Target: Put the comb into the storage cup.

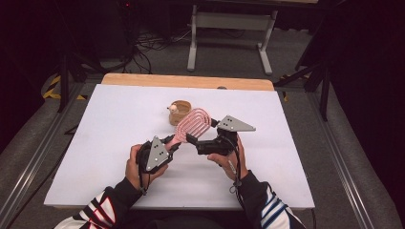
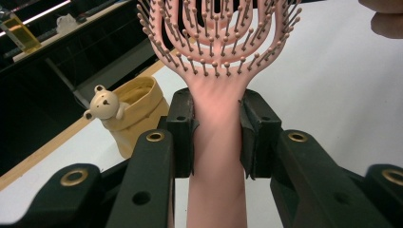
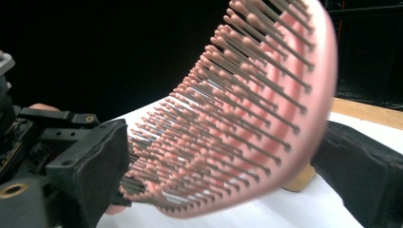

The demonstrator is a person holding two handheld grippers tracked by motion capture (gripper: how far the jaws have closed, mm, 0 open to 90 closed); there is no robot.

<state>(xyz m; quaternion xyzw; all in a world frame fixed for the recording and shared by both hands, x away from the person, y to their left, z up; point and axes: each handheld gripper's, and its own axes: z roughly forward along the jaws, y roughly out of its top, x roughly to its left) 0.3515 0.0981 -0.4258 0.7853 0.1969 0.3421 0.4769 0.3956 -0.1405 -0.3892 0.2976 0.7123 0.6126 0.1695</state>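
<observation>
Gripping the pink hairbrush by its handle, the left gripper is clamped tight; vented head, ball-tipped bristles. The right gripper straddles the head near the bear cup; whether it pinches, I cannot tell.

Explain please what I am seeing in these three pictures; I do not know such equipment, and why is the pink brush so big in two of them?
A person sits at a white table and holds hand-worked tongs in each hand; no robot arm is there. The high view looks down from above. The other two pictures come from cameras riding on the tongs, so the pink hairbrush looks big there. The left tongs are shut on the brush's handle. The right tongs have their jaws on either side of the bristled head; whether they press it, I cannot tell. On the table stands a small tan cup with a bear figure, behind the brush.
</observation>
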